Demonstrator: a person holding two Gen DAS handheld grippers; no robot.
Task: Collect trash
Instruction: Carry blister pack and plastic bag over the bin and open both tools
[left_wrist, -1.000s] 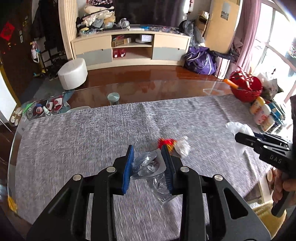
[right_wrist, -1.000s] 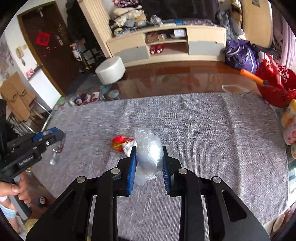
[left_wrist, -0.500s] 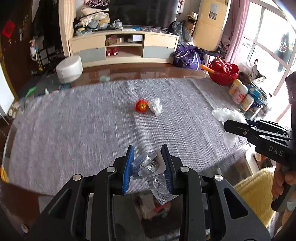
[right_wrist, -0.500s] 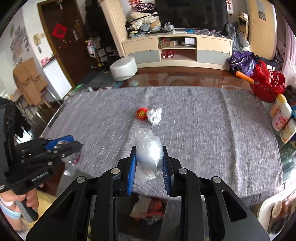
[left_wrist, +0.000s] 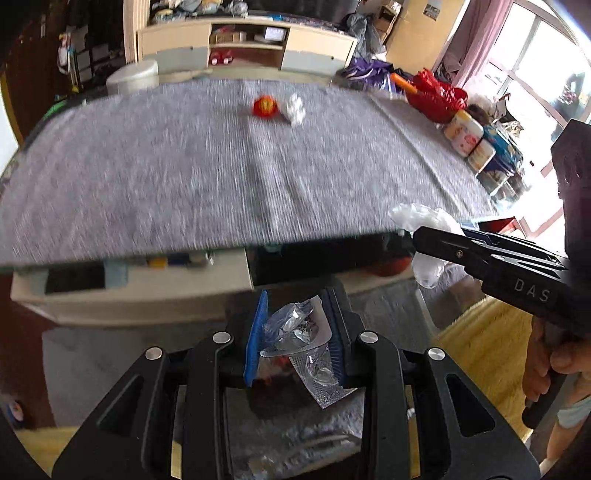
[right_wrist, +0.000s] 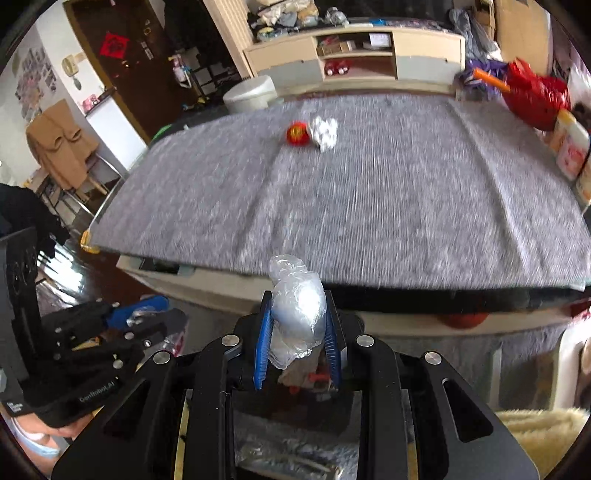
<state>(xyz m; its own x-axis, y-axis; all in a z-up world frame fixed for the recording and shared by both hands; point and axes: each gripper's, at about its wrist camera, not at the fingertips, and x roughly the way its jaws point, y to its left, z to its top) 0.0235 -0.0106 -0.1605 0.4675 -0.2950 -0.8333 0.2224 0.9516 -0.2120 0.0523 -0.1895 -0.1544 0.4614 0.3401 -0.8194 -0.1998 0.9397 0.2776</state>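
Note:
My left gripper (left_wrist: 295, 332) is shut on a crumpled clear blister pack (left_wrist: 303, 339), held off the table's near edge, above the floor. My right gripper (right_wrist: 297, 332) is shut on a clear crumpled plastic bag (right_wrist: 297, 314), also off the near edge. It shows at the right of the left wrist view (left_wrist: 417, 240) with the bag (left_wrist: 424, 221). The left gripper shows at the lower left of the right wrist view (right_wrist: 147, 314). A red wrapper (left_wrist: 264, 106) and a white paper wad (left_wrist: 295, 110) lie on the grey table cloth (left_wrist: 184, 166), far side.
A red basket (left_wrist: 436, 98) and bottles (left_wrist: 465, 133) stand at the table's right end. Below the grippers lies something with trash in it (right_wrist: 306, 376), mostly hidden. A cream shelf (left_wrist: 129, 291) runs under the table. A yellow fluffy mat (left_wrist: 487, 339) lies at the right.
Both grippers have pulled back from over the table and dropped below its near edge, each still holding its trash. The red wrapper and white wad stay on the cloth.

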